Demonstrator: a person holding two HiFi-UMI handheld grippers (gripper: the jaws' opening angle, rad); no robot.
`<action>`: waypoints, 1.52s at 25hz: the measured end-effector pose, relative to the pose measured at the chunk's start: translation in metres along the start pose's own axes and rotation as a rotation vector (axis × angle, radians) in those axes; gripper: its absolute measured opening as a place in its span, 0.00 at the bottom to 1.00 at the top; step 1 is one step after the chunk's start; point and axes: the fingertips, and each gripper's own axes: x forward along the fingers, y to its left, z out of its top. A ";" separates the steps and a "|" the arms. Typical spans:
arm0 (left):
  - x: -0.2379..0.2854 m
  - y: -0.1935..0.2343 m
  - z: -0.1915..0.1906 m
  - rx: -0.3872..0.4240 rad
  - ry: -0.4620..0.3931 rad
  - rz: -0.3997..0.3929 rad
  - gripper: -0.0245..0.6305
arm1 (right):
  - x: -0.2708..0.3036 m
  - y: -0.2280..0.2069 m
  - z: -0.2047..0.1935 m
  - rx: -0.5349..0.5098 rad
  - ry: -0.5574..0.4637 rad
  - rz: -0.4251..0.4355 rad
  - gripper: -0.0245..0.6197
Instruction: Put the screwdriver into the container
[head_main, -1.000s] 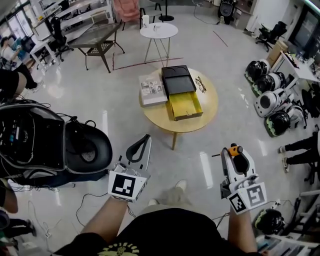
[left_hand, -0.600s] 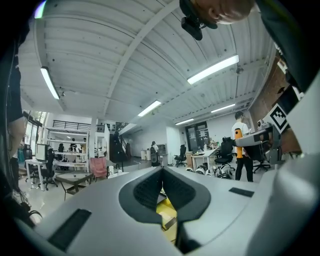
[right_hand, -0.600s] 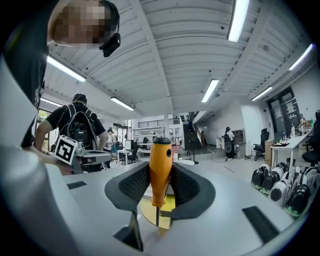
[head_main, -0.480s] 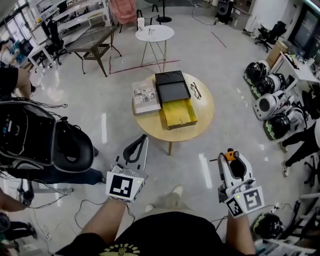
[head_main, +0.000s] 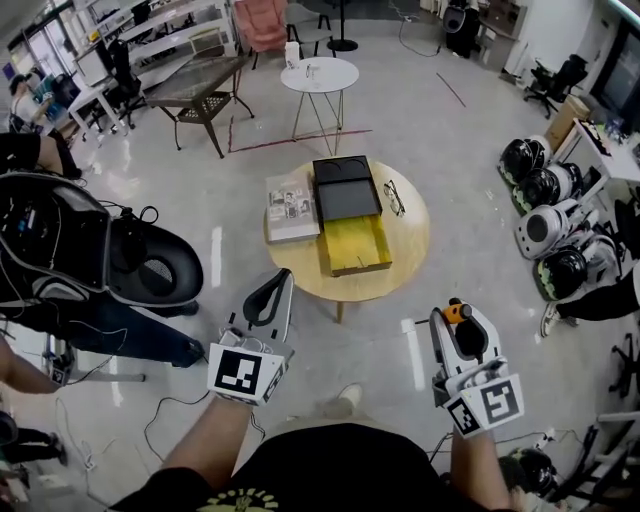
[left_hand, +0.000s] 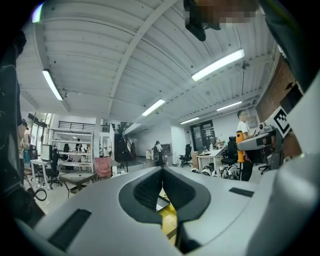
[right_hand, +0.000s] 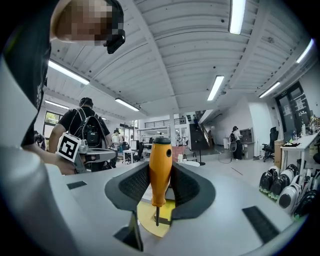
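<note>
In an open workshop, a few steps short of a low round wooden table (head_main: 412, 240), a person holds two grippers level over bare floor (head_main: 400, 140). The right gripper (head_main: 458, 318) is clamped on an orange-handled screwdriver (right_hand: 160, 167), which stands upright between the pads with its shaft pointing down. From above only the orange butt of the handle shows; the shaft is lost among the jaws. The left gripper (head_main: 286, 276) carries nothing, and its jaw tips are pressed together.

The yellow container (head_main: 356, 243) lies on the table and juts from the near side of a black box (head_main: 344, 186). It looks empty, though its far end is tucked under the box. The box's lid is down, so its contents cannot be seen. Through each gripper's own camera the container is no more than a yellow sliver in the gap below the jaws.

A magazine (head_main: 291, 208) lies just beside the box on one side and a pair of spectacles (head_main: 394, 198) on the other. The container's near rim sits close to the table's edge. Clear floor separates that edge from both grippers. Helmets (head_main: 545, 228) line the right side of the room, and black bulky kit (head_main: 50, 240), too dark to identify, crowds the left. A white side table (head_main: 319, 74) stands well beyond.
</note>
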 end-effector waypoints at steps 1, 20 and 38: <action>0.003 -0.001 0.001 -0.002 0.003 0.008 0.06 | 0.002 -0.004 0.002 -0.002 -0.001 0.009 0.25; -0.006 -0.009 0.003 0.001 0.023 0.093 0.06 | 0.022 -0.009 0.004 -0.025 0.000 0.140 0.25; 0.020 0.015 -0.007 -0.010 0.039 0.085 0.06 | 0.045 -0.008 -0.002 -0.031 0.036 0.145 0.25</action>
